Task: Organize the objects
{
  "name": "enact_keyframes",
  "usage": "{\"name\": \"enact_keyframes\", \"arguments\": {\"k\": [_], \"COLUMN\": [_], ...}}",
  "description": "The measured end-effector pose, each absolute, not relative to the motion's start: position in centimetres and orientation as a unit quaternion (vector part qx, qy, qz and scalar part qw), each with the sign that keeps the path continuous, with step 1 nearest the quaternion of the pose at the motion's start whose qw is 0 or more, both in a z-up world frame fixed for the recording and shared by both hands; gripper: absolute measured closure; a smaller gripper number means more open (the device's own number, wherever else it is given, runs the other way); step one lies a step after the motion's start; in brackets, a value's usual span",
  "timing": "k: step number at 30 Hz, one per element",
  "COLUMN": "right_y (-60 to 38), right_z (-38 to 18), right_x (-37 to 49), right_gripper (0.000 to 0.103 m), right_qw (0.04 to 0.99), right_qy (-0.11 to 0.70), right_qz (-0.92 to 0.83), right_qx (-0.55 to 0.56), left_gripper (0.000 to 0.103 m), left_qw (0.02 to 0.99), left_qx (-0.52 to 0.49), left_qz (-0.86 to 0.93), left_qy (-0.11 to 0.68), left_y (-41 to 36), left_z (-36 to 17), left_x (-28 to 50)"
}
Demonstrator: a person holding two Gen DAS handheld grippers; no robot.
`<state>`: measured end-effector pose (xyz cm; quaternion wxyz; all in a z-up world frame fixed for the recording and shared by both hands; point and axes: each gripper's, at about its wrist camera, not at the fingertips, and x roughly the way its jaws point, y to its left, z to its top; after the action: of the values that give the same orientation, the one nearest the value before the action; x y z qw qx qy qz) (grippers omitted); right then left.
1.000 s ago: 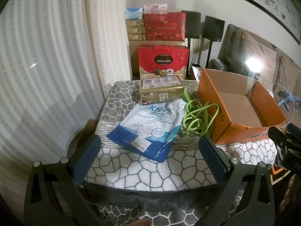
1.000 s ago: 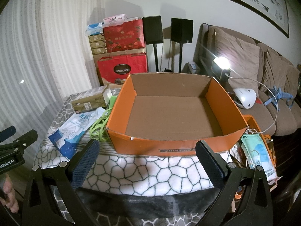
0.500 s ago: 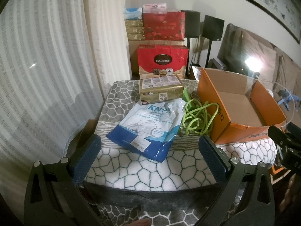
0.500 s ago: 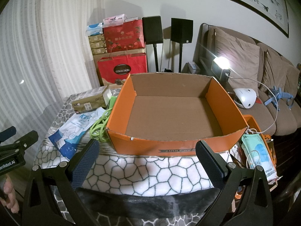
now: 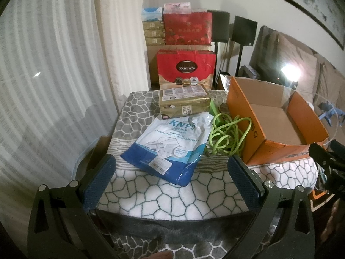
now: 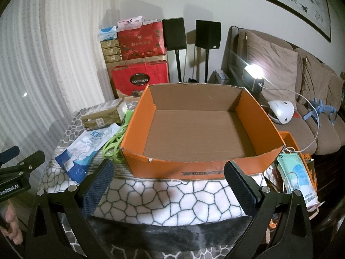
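Left gripper (image 5: 172,177) is held at the near edge of the surface (image 5: 151,194), fingers spread wide, nothing between them. Right gripper (image 6: 168,181) likewise released and empty, held before the orange cardboard box (image 6: 248,108), whose interior is bare. KN95 mask pack (image 5: 168,149) is seen lying flat left of the box, green cable (image 5: 228,136) coiled between pack and box, gold tissue box (image 5: 184,105) just behind the pack

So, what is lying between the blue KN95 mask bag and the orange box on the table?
A tangled green cable lies between the KN95 mask bag and the orange box, close against the box's side wall. The left wrist view shows it best.
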<state>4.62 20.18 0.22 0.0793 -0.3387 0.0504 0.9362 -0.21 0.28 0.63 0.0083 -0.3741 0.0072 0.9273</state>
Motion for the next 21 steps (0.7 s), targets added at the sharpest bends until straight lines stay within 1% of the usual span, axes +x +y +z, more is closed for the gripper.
{"name": "enact_keyframes", "arguments": {"k": [6,21], "right_y": [21.0,27.6], "right_z": [0.3,0.4], "right_x": [3.9,2.1], "right_gripper": [0.000,0.000], "right_qw": [0.085,0.134], "right_qy": [0.053,0.075], "right_qz": [0.935,0.929], "right_qx": [-0.340,-0.338], "left_gripper": [0.000,0.000], "left_qw": [0.004,-0.005], "left_qx": [-0.375,-0.377], "left_qz": [0.927,0.926], "left_qy": [0.010,0.021], "left_y": [0.3,-0.3], "left_z": [0.3,-1.3], "left_x": [-0.7,-4.3]}}
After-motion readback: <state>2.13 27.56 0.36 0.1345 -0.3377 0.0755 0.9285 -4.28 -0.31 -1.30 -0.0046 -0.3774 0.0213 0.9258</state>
